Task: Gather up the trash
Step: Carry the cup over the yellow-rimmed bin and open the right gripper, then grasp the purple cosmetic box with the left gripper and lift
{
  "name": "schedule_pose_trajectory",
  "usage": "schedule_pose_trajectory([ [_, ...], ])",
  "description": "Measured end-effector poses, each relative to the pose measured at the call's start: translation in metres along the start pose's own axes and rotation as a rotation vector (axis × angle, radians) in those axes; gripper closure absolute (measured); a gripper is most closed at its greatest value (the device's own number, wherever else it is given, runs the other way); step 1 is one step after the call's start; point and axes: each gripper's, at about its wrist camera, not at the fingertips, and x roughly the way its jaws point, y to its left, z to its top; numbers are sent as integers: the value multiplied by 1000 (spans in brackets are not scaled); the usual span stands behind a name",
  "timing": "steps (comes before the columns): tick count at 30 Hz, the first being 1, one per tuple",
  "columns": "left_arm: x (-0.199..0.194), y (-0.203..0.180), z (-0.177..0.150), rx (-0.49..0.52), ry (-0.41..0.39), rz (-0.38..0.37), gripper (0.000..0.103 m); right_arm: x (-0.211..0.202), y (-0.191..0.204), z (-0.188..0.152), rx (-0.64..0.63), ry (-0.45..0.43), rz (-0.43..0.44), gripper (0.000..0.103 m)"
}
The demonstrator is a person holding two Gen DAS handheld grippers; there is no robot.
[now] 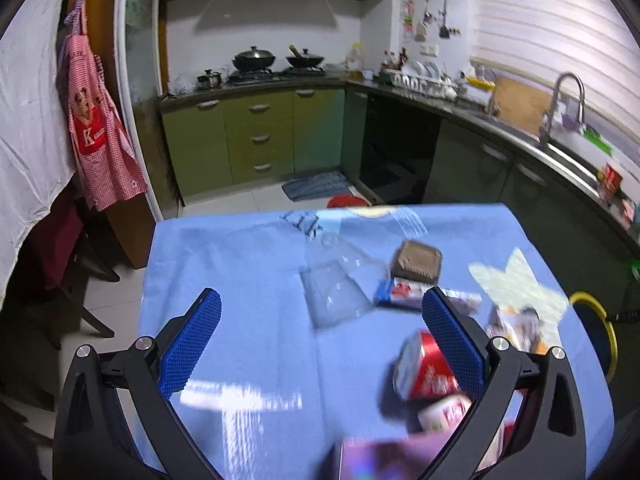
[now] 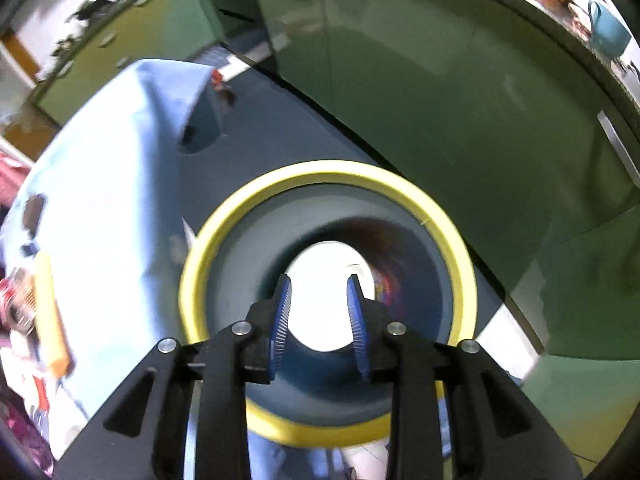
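My left gripper [image 1: 320,300] is open and empty above the blue tablecloth [image 1: 248,280]. Trash lies on the cloth: a clear plastic cup [image 1: 336,292] on its side, a brown box [image 1: 416,266], a blue-and-white wrapper [image 1: 404,292], a red can [image 1: 424,368] beside my right finger, and more wrappers [image 1: 520,324] at the right. My right gripper [image 2: 320,284] hangs over the mouth of a dark blue bin with a yellow rim [image 2: 320,170], jaws apart with nothing between them. Something white [image 2: 324,300] and a colourful scrap [image 2: 384,284] lie inside the bin.
The bin's rim [image 1: 596,316] shows beside the table's right edge. Green kitchen cabinets [image 1: 260,140] and a counter with a sink [image 1: 560,140] stand beyond the table. A chair [image 1: 68,264] and a hanging red apron [image 1: 96,128] are at the left. A floor mat [image 1: 316,186] lies ahead.
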Motion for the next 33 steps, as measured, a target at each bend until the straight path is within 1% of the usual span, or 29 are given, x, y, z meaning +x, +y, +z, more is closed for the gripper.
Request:
schedule_pose_trajectory([
  [3,-15,-3,-12,28,63,2,4,-11,12,-16,-36,-24,40,72],
  [7,-33,-10,-38,40,109,-15,4,-13,25,-17,-69,-43,72,72],
  [9,-42,-17,-52,52,111,-26,4,-12,31,-18,-84,-48,91,72],
  [11,-50,-27,-67,71,95,-26,4,-16,34,-24,-98,-57,107,72],
  [14,-53,-36,-82,90,83,-17,4,-21,35,-30,-113,-71,120,72],
  [15,-53,-38,-86,90,83,-26,4,-25,34,-34,-114,-74,124,71],
  [19,-50,-41,-94,98,96,-48,4,-35,31,-48,-117,-86,128,69],
  [22,-40,-44,-98,125,106,-30,4,-35,30,-54,-112,-83,132,69],
  [25,-28,-46,-100,148,126,-16,4,-33,29,-56,-111,-74,137,69],
  [30,-13,-46,-100,160,150,-22,4,-24,35,-51,-123,-63,139,68],
  [32,-11,-46,-100,165,150,-23,5,-22,38,-51,-127,-62,140,66],
  [33,-9,-48,-100,165,153,-25,7,-21,39,-51,-130,-60,141,66],
])
